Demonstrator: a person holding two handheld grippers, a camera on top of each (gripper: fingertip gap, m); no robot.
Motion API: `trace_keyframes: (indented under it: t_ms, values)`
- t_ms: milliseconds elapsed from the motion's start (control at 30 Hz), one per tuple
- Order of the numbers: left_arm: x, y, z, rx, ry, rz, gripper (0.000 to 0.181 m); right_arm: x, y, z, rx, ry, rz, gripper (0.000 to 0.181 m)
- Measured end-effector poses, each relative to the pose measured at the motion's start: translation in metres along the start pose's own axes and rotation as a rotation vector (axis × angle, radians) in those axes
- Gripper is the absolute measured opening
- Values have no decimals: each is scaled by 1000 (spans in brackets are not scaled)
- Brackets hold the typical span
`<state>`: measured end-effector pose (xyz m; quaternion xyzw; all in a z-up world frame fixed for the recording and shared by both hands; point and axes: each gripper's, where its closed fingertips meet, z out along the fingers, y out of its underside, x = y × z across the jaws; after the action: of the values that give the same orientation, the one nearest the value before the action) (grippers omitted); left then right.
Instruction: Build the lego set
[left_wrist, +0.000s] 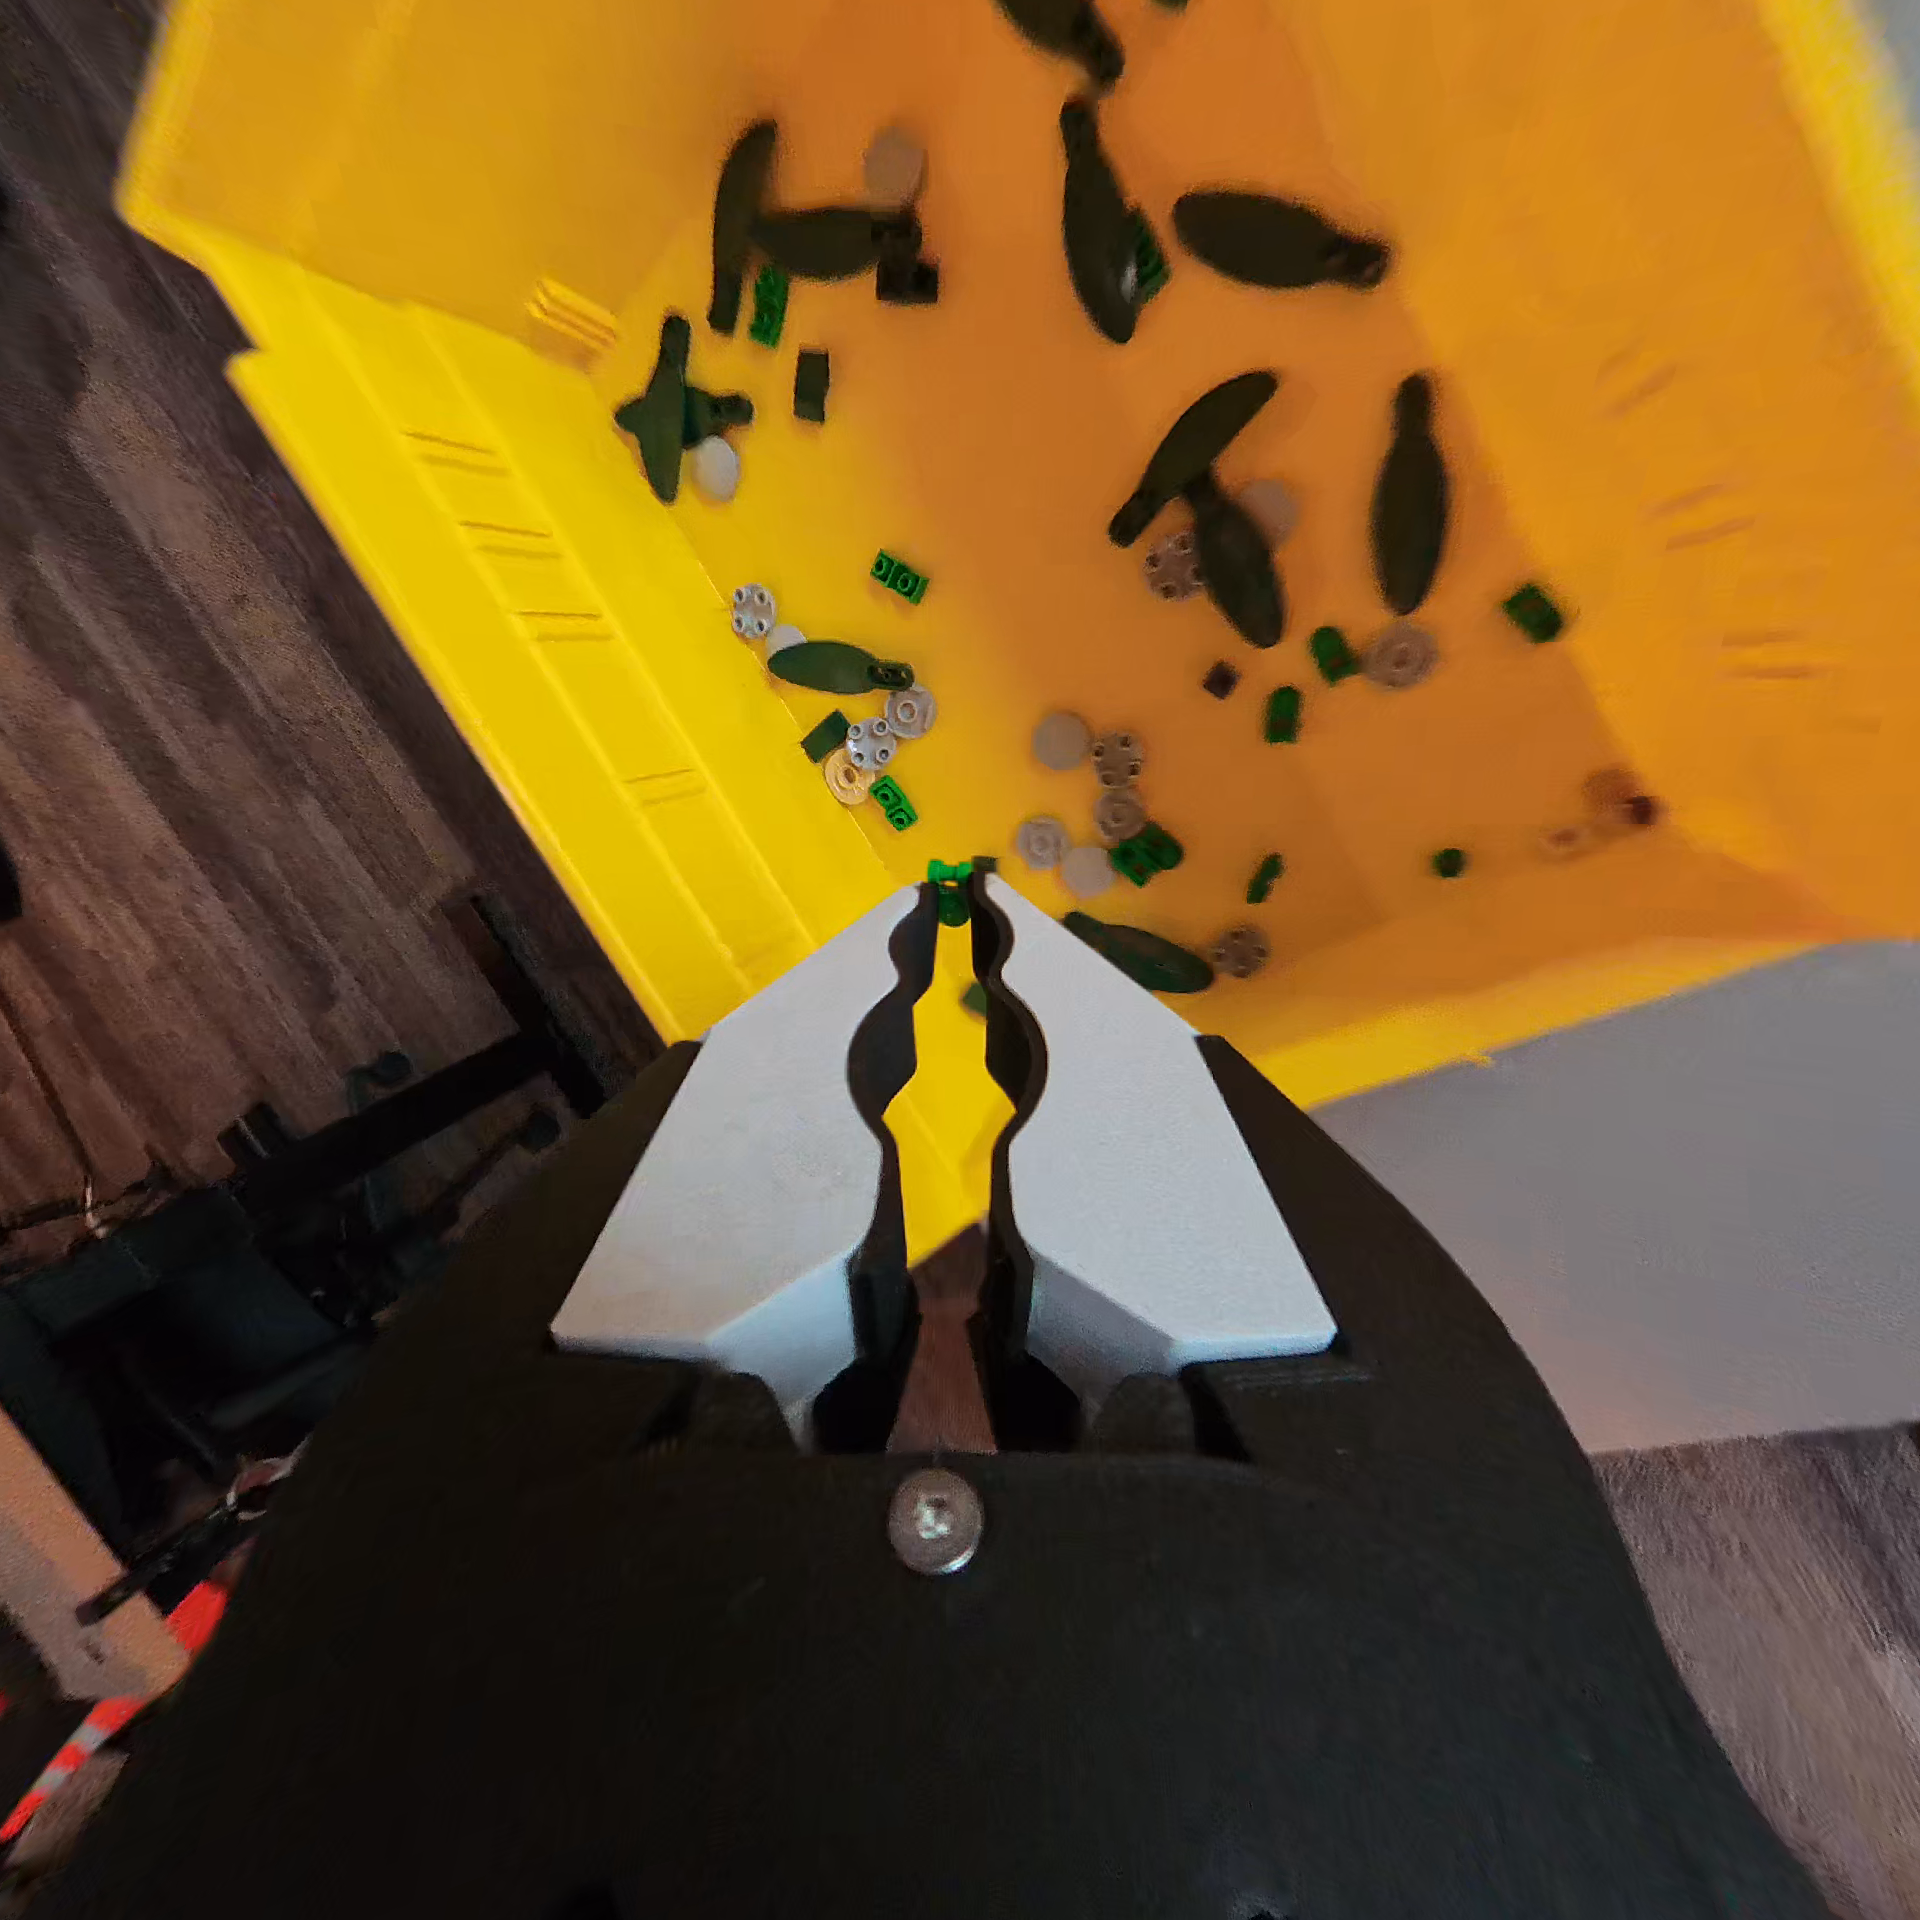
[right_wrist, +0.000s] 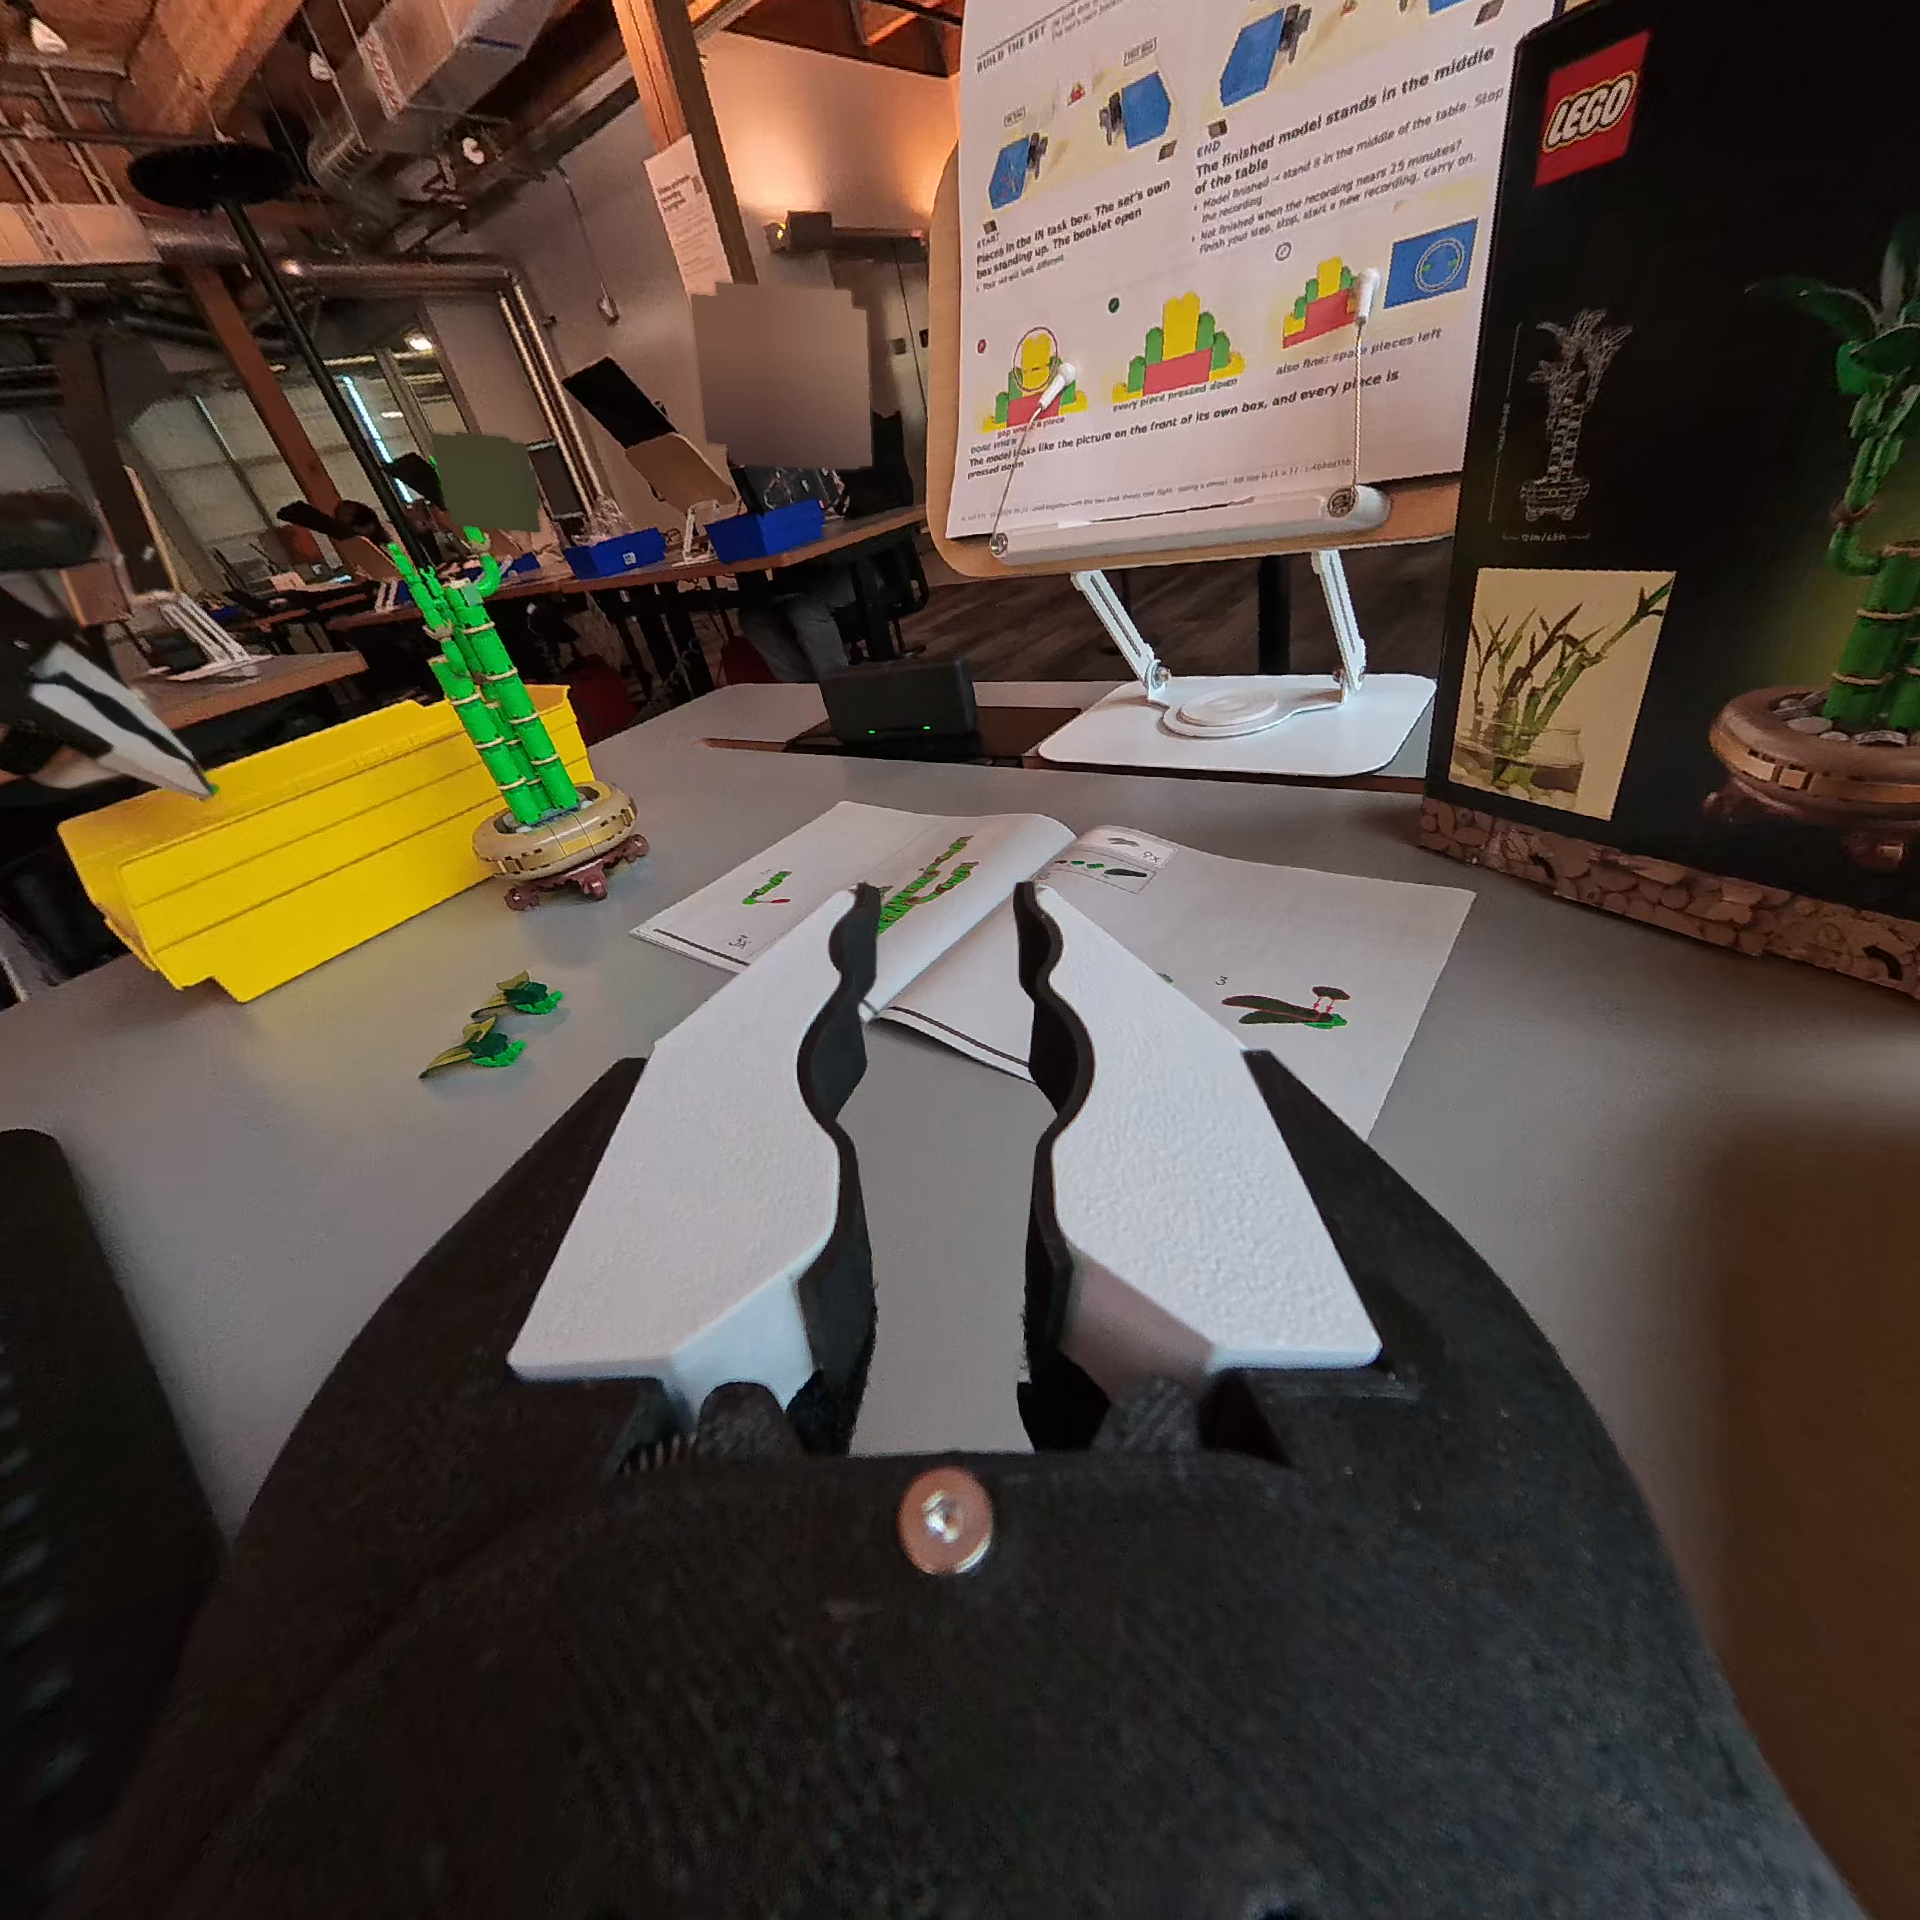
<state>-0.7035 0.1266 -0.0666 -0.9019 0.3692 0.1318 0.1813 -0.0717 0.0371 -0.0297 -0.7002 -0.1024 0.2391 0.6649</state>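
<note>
Left wrist view: the left gripper (left_wrist: 953, 883), at frame centre, is clenched on a small bright green lego piece (left_wrist: 950, 896) over the yellow plastic bin (left_wrist: 540, 582), whose floor holds scattered dark green leaf pieces (left_wrist: 1101, 223) and grey round studs (left_wrist: 1060, 740).

Right wrist view: the right gripper (right_wrist: 940, 899) hangs released above the open instruction booklet (right_wrist: 1340, 935) on the grey table (right_wrist: 312, 1143). The green bamboo lego model (right_wrist: 499, 717) stands at middle left, beside the bin.

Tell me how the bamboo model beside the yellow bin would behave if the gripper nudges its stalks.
The bamboo model is tall, on a small round base: probably tips or slides. Its stalks look like stacked segments, so they may snap apart. It stands beside the yellow bin, which might block a fall that way.
</note>
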Motion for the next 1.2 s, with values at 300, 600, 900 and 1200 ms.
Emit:
trace_keyframes:
  t_ms: [300,600,900,1200]
  values:
    - [199,-115,-95,344,310,271,4,-13,3,4,-29,-41,-45,26]
    - [414,-202,-67,395,466,586,4,1,1,-1,-3,1,-7,26]
    - [453,-192,-47,274,485,634,4,-13,0,2,-19,-53,-26,27]
    - [454,-189,-35,231,445,645,4,-20,-1,1,-20,-82,-5,28]
